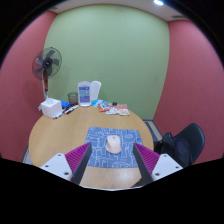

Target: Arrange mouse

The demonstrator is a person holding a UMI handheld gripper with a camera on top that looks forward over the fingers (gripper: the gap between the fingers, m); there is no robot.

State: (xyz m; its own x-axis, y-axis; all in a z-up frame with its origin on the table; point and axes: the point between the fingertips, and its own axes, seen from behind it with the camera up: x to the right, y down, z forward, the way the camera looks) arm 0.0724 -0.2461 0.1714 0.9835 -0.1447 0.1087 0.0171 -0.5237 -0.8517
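Observation:
A small pale pink mouse (113, 145) lies on a blue patterned mouse mat (111, 143) on a round wooden table (62, 138). My gripper (111, 160) is open and empty. Its two fingers with magenta pads (77, 155) stand wide apart, one at each side of the mat's near end. The mouse sits ahead of the fingertips, on the line between them, untouched. The fingers hover above the table's near edge.
At the table's far side stand a white tissue box (49, 107), a blue-and-white container (88, 94) and small items (113, 108). A standing fan (46, 66) is behind the table at the left. A black chair (184, 143) stands at the right.

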